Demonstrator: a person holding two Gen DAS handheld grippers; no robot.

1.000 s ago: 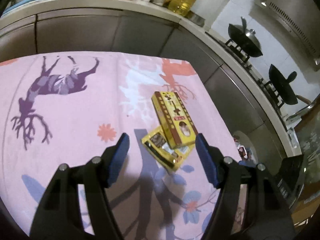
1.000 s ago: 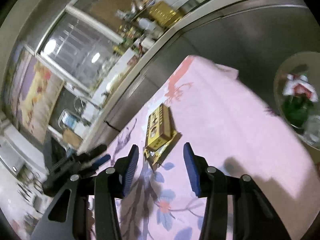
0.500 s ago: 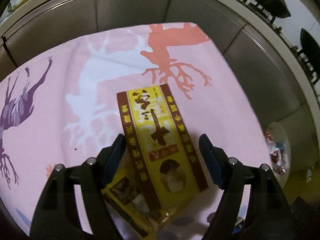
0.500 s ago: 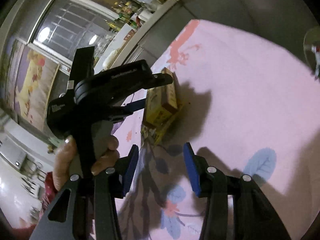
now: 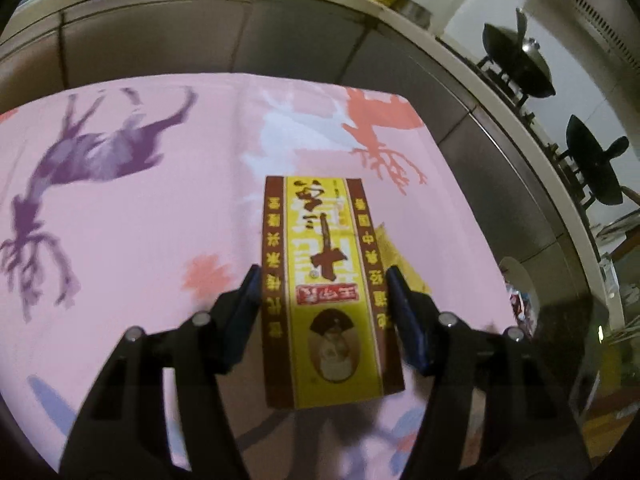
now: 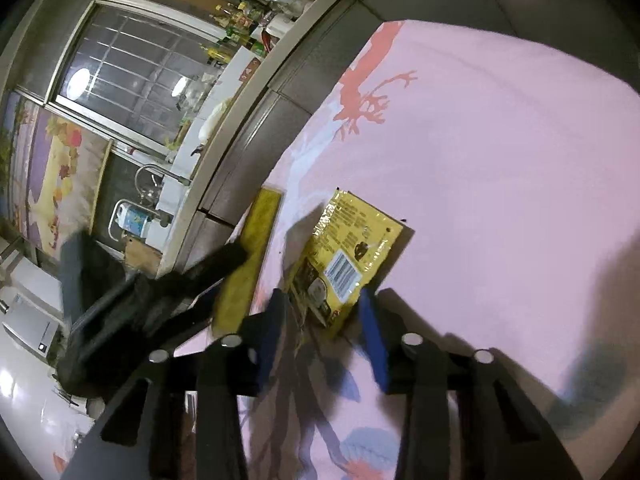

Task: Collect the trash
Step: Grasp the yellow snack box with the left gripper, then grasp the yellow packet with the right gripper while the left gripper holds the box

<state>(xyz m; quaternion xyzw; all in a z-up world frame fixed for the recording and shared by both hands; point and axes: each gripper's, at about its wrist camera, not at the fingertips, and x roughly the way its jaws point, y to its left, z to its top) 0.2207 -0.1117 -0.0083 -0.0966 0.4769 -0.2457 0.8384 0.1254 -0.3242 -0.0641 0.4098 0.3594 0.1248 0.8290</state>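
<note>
My left hand-held gripper [image 5: 322,300] is closing on the yellow and brown box [image 5: 326,292], its blue pads [image 5: 250,300] against the box's two long sides, the box raised off the pink cloth [image 5: 160,220] on the desk. To its right, my right hand-held gripper [image 6: 324,316] is closing around the near corner of the yellow packet [image 6: 348,256], which lies on the cloth; whether its pads already press the packet I cannot tell.

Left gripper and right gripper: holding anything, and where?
Left gripper clamps the box by its long sides, jaws closing. Right gripper is closing around the yellow packet's near end.
</note>
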